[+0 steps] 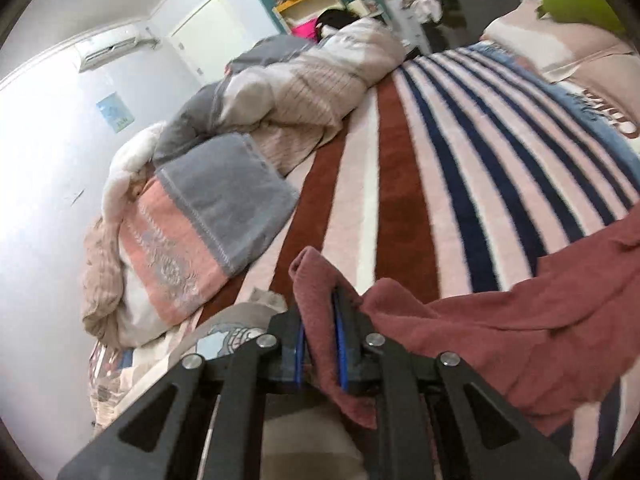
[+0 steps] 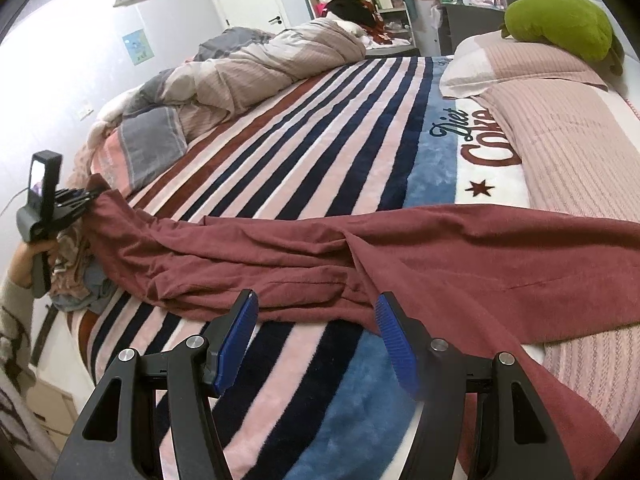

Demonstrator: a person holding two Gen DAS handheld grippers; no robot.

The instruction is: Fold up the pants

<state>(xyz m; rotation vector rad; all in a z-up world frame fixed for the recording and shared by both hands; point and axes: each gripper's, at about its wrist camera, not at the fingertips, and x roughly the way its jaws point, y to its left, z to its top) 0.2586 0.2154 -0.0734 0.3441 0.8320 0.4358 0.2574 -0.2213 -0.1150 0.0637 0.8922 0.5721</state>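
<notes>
Dark red pants [image 2: 360, 248] lie stretched across the striped blanket [image 2: 320, 152] on the bed, legs running left, waist part at the right. My left gripper [image 1: 322, 320] is shut on the leg end of the pants [image 1: 500, 320]; it also shows at the far left of the right wrist view [image 2: 86, 196], lifting that end a little. My right gripper [image 2: 316, 320] is open and empty, just in front of the near edge of the pants around their middle.
A crumpled duvet [image 2: 260, 68] and a grey-pink pillow [image 2: 140, 144] lie along the far left of the bed. Pink pillows [image 2: 540, 68] and a green plush toy [image 2: 560, 20] are at the right. Loose clothes [image 2: 76, 276] pile at the bed's left edge.
</notes>
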